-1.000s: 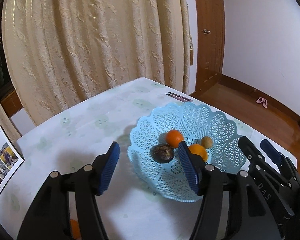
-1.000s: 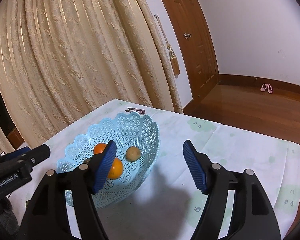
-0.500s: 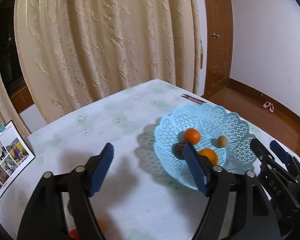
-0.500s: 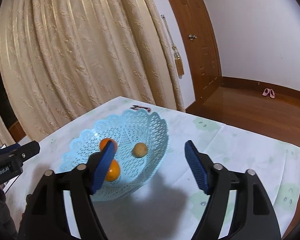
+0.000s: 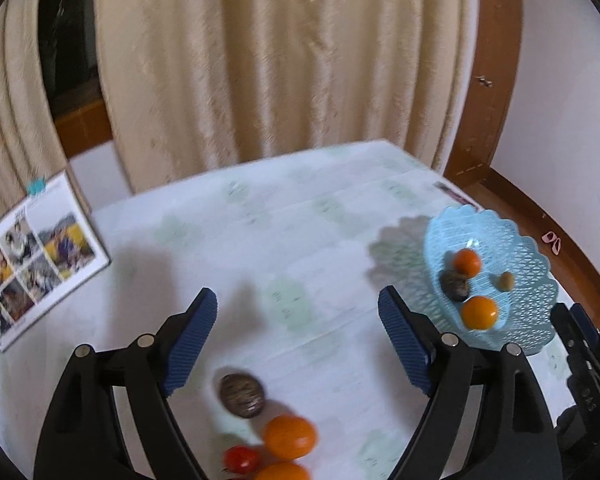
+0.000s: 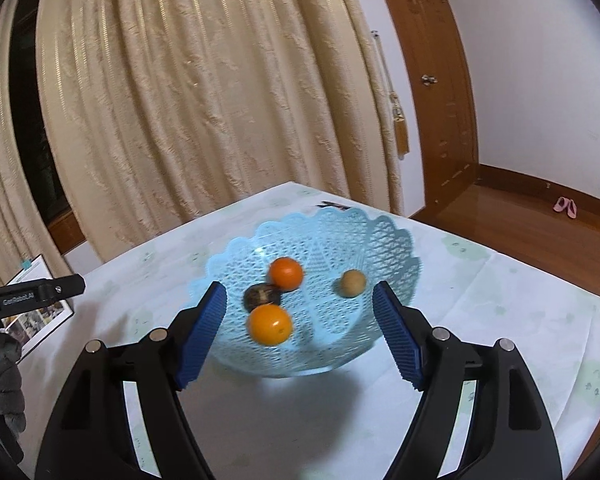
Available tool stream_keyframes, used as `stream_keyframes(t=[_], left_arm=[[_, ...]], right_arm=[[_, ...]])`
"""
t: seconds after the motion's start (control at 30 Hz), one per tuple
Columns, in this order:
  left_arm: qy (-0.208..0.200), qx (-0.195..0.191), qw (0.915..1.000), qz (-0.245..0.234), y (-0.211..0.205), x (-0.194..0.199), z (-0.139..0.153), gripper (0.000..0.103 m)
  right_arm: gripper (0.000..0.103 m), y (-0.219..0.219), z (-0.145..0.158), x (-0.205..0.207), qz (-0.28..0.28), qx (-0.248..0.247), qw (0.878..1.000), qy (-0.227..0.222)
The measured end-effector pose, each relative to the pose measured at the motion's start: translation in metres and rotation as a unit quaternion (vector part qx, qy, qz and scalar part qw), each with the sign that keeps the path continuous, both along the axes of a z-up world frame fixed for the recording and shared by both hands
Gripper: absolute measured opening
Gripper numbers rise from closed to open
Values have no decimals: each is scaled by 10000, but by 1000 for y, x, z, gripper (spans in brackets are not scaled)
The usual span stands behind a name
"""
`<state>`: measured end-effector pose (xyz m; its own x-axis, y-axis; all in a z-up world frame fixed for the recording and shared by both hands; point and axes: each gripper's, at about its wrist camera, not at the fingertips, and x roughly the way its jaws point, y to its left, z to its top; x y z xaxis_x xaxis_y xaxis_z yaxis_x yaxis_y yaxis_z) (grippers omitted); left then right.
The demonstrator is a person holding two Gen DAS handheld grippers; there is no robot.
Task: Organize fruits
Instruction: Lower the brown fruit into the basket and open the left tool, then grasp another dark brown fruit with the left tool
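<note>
Left wrist: bottom orange [image 5: 281, 473] cut off.

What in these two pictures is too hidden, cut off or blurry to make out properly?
- Left wrist view: the lowest orange fruit is cut off by the bottom edge, so its whole shape is unseen.
- Left wrist view: the dark round fruit on the table is motion-blurred; its kind is unclear.
- Right wrist view: the photo calendar is partly covered by the left tool's body.
- Right wrist view: the small dark item behind the blue basket is hidden by its rim.
</note>
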<state>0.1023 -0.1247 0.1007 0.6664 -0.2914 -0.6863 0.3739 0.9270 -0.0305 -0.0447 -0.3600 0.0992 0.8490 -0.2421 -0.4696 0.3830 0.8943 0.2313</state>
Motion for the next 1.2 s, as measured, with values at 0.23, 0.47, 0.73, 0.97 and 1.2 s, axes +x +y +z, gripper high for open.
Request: stream_keyframes(t=[0.23, 0.47, 0.73, 0.97, 1.2], left_arm=[[453, -96, 9980, 421, 40, 15, -23, 82], [854, -81, 9949, 528, 54, 19, -48, 82], [1506, -139, 9867, 593, 55, 22, -77, 82], [1628, -97, 9854, 483, 49, 20, -86, 68], [1702, -168, 9845, 387, 48, 21, -90, 40]], right_arm=[[79, 23, 4, 7, 353, -83, 9993, 88], [83, 46, 0, 15, 761, -145, 9966, 277], [83, 65, -11, 25, 1094, -152, 9921, 593], [83, 73, -17, 29, 1262, -152, 9892, 727], [83, 82, -17, 30, 1422, -191, 9867, 759]])
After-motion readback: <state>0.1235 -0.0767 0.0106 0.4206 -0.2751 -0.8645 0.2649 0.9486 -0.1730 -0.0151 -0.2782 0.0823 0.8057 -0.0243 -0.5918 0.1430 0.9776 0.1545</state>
